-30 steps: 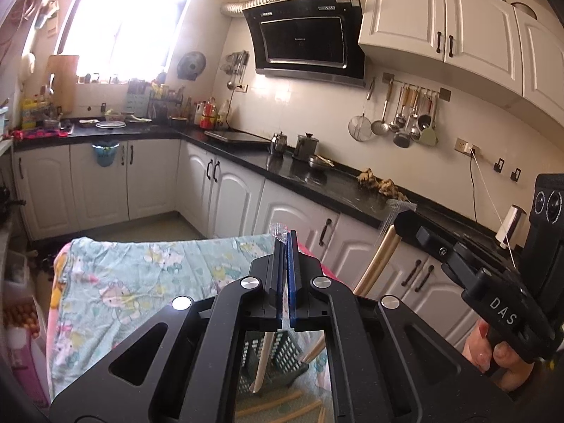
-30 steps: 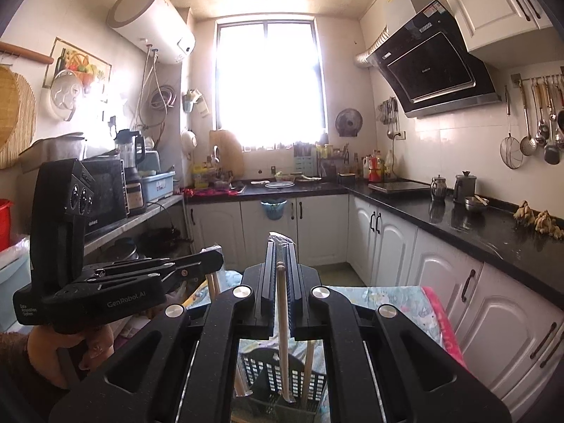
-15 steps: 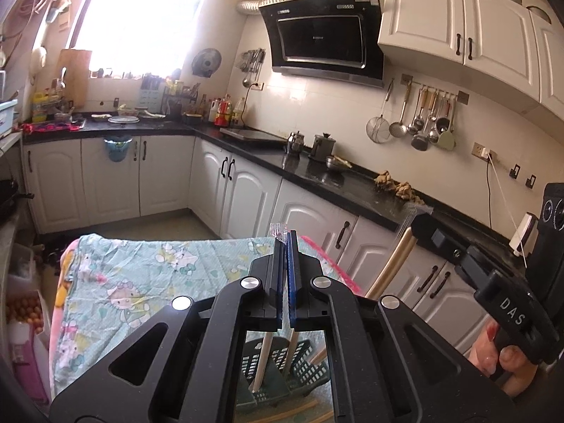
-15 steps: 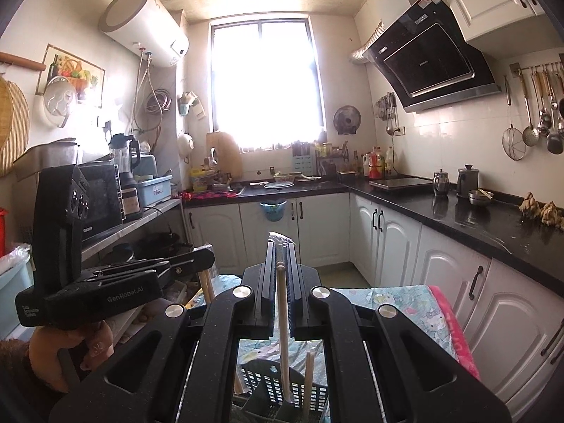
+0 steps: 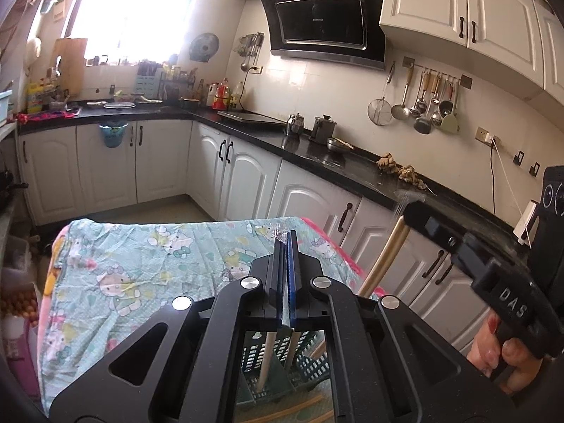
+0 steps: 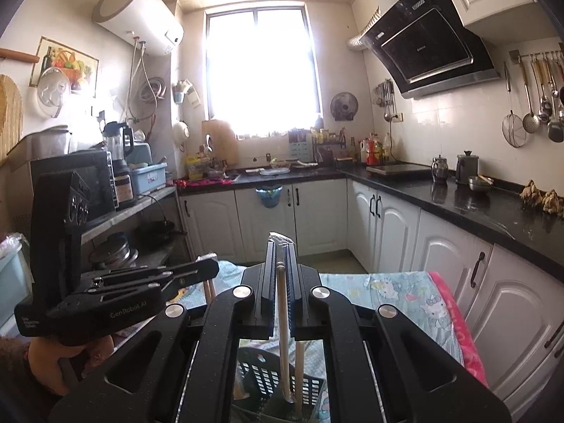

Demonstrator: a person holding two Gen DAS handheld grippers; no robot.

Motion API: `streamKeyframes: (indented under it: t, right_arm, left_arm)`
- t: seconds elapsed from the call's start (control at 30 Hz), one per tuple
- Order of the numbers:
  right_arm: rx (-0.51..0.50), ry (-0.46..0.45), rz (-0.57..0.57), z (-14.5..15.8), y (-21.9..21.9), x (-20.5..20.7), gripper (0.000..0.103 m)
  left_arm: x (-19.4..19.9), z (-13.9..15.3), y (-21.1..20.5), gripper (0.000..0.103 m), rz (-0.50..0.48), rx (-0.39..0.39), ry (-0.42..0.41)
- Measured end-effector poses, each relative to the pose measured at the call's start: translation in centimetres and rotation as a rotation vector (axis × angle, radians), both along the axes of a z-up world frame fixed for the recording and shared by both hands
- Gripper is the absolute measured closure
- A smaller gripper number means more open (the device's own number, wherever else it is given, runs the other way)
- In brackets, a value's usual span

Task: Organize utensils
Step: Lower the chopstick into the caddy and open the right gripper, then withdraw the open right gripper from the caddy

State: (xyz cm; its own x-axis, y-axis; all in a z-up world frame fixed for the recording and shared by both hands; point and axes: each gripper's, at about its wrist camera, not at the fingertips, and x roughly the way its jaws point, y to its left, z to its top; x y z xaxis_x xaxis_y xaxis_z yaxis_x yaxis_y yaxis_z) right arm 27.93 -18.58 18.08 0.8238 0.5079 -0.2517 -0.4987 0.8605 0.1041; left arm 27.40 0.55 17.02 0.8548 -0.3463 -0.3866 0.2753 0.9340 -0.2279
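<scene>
My left gripper (image 5: 286, 243) is shut on a thin blue-handled utensil (image 5: 291, 282) that hangs down into a dark slotted utensil basket (image 5: 268, 363) below the jaws. My right gripper (image 6: 280, 246) is shut on a wooden chopstick (image 6: 282, 317) whose lower end reaches into the same basket (image 6: 268, 380). Another wooden stick (image 6: 299, 373) stands in the basket. In the left wrist view the right gripper (image 5: 409, 208) holds its wooden stick (image 5: 384, 257) at the right. In the right wrist view the left gripper (image 6: 208, 271) is at the left.
The basket stands on a table with a light-blue cartoon cloth (image 5: 141, 268) edged in pink. White cabinets (image 5: 246, 176) under a black counter (image 6: 476, 208) run along the back and right. A shelf with a microwave (image 6: 88, 179) is at the left.
Both grippers have tilted and risen slightly, so the cloth and basket show lower and more fully. Both stay shut on their utensils over the basket.
</scene>
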Motion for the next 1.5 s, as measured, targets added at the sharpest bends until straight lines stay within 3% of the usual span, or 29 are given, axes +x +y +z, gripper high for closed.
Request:
streamKeyframes:
  t: [0.3, 0.8, 0.87, 0.93, 1.5]
  right_arm:
    - [-0.021, 0.072, -0.019, -4.0, 0.4, 1.0, 0.098]
    - [-0.032, 0.151, -0.07, -7.0, -0.7, 1.2, 0.097]
    - [-0.033, 0.169, -0.08, -7.4, -0.9, 1.2, 0.09]
    - [-0.031, 0.174, -0.085, -7.5, -1.2, 1.0, 0.074]
    - [-0.05, 0.197, -0.094, -8.4, -3.9, -2.3, 0.053]
  left_arm:
    - [0.8, -3.5, -0.9, 0.103, 0.004, 0.023, 0.037]
    - [0.3, -6.5, -1.4, 0.102, 0.003, 0.047, 0.087]
    - [0.1, -6.5, -1.4, 0.099, 0.004, 0.053, 0.089]
    - [-0.2, -6.4, -1.2, 0.083, 0.012, 0.052, 0.09]
    - [-5.0, -4.8, 0.1, 0.03, 0.035, 0.033, 0.054]
